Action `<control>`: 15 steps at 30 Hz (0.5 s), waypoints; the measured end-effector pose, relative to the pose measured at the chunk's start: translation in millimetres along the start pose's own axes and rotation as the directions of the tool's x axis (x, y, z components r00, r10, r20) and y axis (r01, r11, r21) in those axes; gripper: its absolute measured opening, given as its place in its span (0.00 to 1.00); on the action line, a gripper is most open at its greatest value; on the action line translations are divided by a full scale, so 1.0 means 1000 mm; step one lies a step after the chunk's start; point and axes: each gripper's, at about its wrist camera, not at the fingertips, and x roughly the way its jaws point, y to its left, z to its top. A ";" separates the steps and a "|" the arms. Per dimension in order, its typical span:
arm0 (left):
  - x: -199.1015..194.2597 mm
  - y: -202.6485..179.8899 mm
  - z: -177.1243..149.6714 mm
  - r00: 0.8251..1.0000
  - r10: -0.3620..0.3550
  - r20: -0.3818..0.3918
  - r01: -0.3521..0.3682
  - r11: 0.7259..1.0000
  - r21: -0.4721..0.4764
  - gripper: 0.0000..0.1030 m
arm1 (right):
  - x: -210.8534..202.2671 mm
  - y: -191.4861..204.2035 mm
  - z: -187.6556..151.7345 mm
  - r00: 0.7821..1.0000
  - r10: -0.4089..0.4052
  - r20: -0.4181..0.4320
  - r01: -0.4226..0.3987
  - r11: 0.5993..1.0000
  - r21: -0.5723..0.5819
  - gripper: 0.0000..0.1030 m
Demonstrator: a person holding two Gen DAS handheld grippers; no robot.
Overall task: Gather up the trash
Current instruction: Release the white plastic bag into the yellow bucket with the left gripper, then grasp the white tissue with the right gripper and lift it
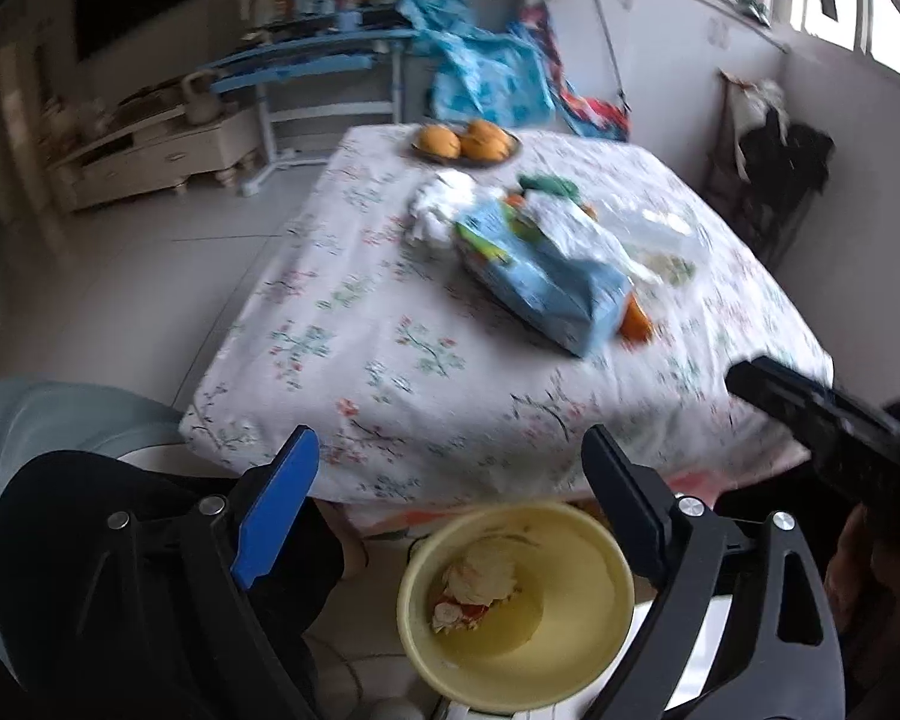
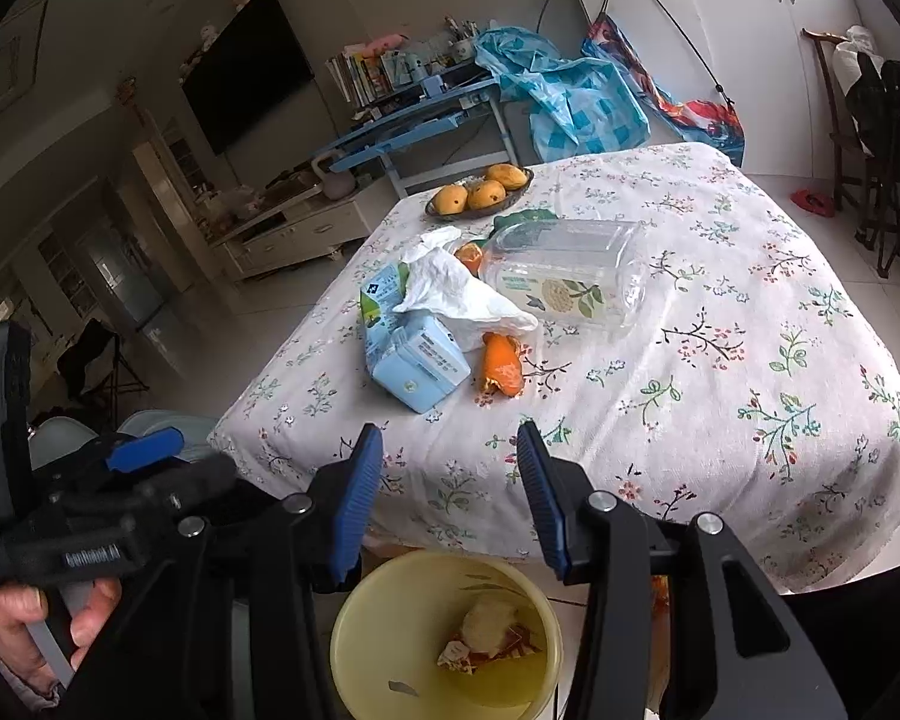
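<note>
A yellow bin [image 1: 576, 636] [image 2: 372, 624] stands on the floor at the table's near edge, with crumpled trash [image 1: 480, 582] [image 2: 489, 630] in it. My left gripper [image 1: 450, 438] [image 2: 171, 465] hangs just above the bin, open wide and empty. Beside it my right gripper [image 2: 448, 432] is open about halfway, nothing between its pads. On the table lie a blue carton [image 1: 540, 282] [image 2: 414, 360], a white crumpled wrapper [image 1: 444, 204] [image 2: 462, 294], an orange peel [image 1: 636, 324] [image 2: 501, 363] and a clear plastic container [image 1: 660, 228] [image 2: 570, 270].
A floral cloth covers the table [image 2: 720, 396]. A dish of mangoes [image 1: 468, 141] [image 2: 480, 192] sits at its far edge, with a green item [image 2: 522, 219] near it. A hand [image 2: 84, 606] holds the left gripper's handle. Chairs [image 2: 882, 138] stand at the right, a blue desk [image 2: 414, 114] beyond.
</note>
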 end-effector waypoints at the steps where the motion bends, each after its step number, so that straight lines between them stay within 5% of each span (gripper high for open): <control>1: -0.002 0.004 0.001 1.000 0.011 0.019 -0.011 1.000 -0.018 0.86 | 0.000 0.000 0.000 1.000 -0.001 0.000 0.001 1.000 -0.002 0.45; 15: -0.004 0.011 0.002 0.995 0.051 0.083 -0.046 0.997 -0.058 0.90 | 0.005 0.007 -0.002 1.000 -0.013 -0.001 0.013 0.999 -0.042 0.49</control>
